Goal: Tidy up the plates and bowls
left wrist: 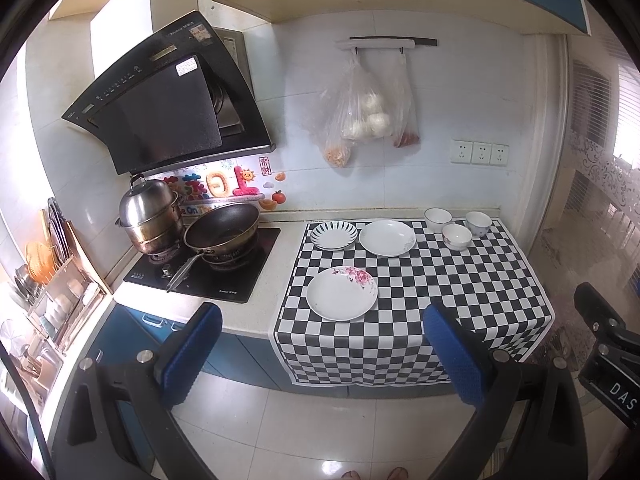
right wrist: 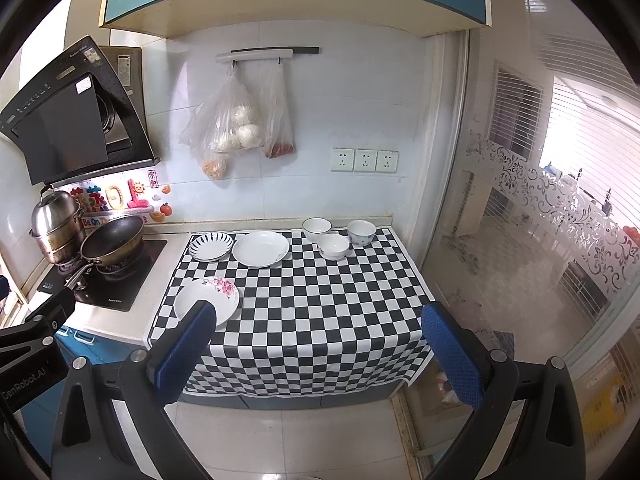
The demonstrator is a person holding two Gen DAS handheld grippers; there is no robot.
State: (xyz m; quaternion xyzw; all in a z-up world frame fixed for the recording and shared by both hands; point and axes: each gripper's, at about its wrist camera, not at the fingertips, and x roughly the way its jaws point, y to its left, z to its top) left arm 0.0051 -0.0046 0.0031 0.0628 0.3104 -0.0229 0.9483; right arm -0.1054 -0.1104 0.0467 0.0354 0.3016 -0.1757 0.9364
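Both of your tongs hang wide apart and empty, short of the bench.

Your left tongs and right tongs hold nothing, blue pads spread. On the checkered cloth, the flowered plate lies nearest you at 7 o'clock. The striped plate sits at 10 o'clock, with the plain white plate just beside it at 11. Three bowls cluster at 1 o'clock: a white bowl, a blue-patterned bowl, and a third bowl in front, between them. At 9 o'clock off the cloth, a wok and steamer pot stand on the stove.
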